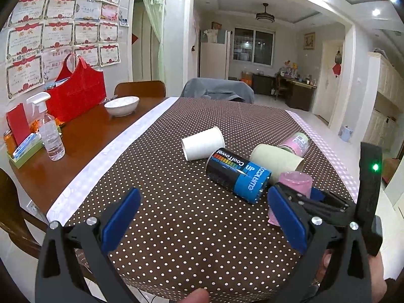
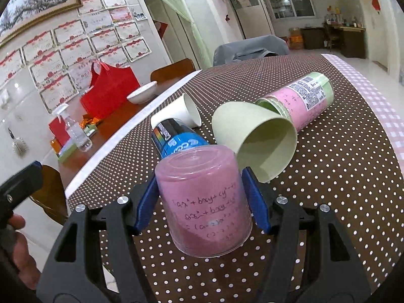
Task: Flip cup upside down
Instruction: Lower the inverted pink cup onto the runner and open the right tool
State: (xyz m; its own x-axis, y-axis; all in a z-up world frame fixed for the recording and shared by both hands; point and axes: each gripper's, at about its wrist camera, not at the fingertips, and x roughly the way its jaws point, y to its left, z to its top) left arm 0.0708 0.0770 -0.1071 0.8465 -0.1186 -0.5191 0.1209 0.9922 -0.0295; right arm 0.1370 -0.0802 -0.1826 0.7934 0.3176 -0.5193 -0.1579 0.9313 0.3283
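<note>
Right gripper (image 2: 200, 199) clamping pink cup (image 2: 204, 197), base up, mouth seemingly nearing dotted cloth (image 2: 328, 202). Left gripper (image 1: 202, 217) hanging open, empty. Risk: cup rim knocking green cup (image 2: 255, 139) or blue can (image 2: 176, 139), tipping on release.

- Bright, even indoor light from recessed ceiling spots (image 1: 376, 12)
- Soft, faint shadows on the table (image 1: 176, 202)
- Strong fisheye bend, dark corners
- Sharp focus, mild glare on the floor (image 1: 277, 103)
</note>
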